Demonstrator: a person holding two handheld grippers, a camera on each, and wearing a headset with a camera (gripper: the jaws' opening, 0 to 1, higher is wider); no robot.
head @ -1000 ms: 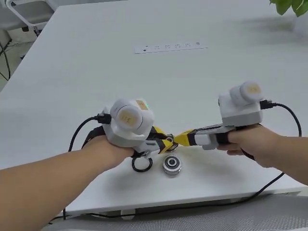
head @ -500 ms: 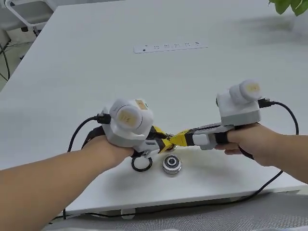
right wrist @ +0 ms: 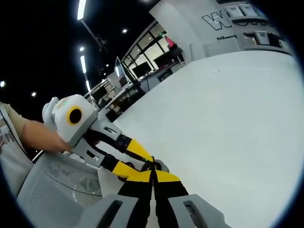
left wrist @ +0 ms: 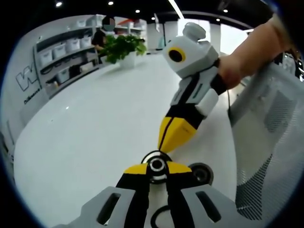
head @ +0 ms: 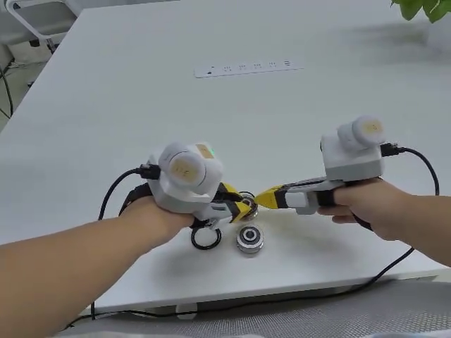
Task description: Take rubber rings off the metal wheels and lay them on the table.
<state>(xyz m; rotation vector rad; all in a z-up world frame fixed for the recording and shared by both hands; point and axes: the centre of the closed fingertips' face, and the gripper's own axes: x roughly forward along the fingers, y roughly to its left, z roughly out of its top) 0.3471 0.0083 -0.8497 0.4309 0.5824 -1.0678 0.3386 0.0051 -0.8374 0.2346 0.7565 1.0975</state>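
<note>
My left claw [head: 242, 205] clenched on metal wheel [left wrist: 157, 165], near front edge of table [head: 141, 91]. Loose rubber ring [head: 206, 238] flat on table under that hand, second wheel [head: 250, 239] just beside it. My right claw [head: 262, 200] pressed closed, tips touching held wheel's rim. Rubber nipped or not, cannot tell.

White table [head: 141, 84], black rubber ring [head: 206, 238], silver-and-black wheel [left wrist: 157, 166], yellow-tipped, seemingly black left claw [head: 245, 205] and right claw [head: 261, 200].
</note>
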